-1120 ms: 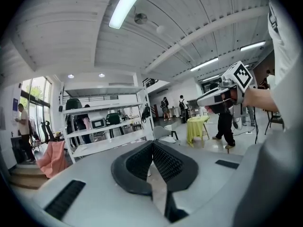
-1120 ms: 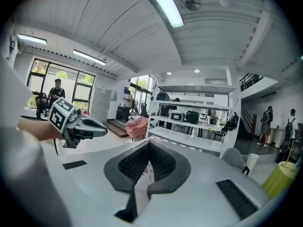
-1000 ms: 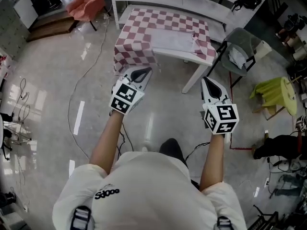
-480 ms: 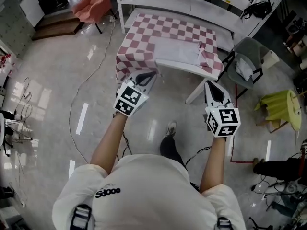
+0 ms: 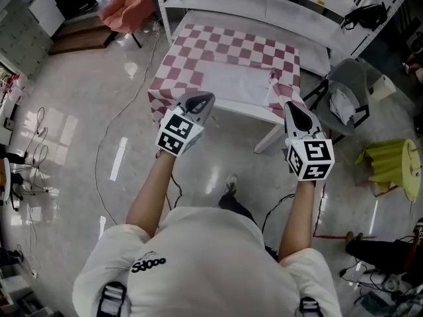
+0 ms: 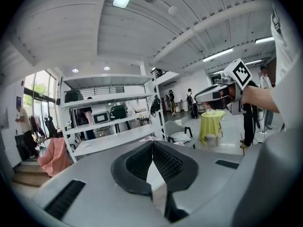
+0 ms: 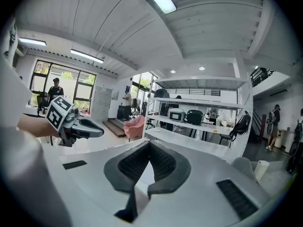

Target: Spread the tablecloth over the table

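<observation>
The red and white checked tablecloth [image 5: 228, 45] is seen on the white surface [image 5: 246, 108] in front of the person. The far part and the left side of the surface are covered by it, and it hangs down over the left edge. A pale rectangular area is seen in the near part. Whether this is the bare top or the cloth turned over cannot be told. At the near right corner the cloth is bunched up.

The left gripper [image 5: 200, 100] is held above the floor, close to the near left corner. The right gripper [image 5: 293, 109] is held close to the near right corner. In both gripper views the jaws are pressed fully together, and nothing is held between them.

A white shelf unit [image 5: 264, 2] is placed behind the surface, and a grey chair [image 5: 344, 88] to its right.
</observation>
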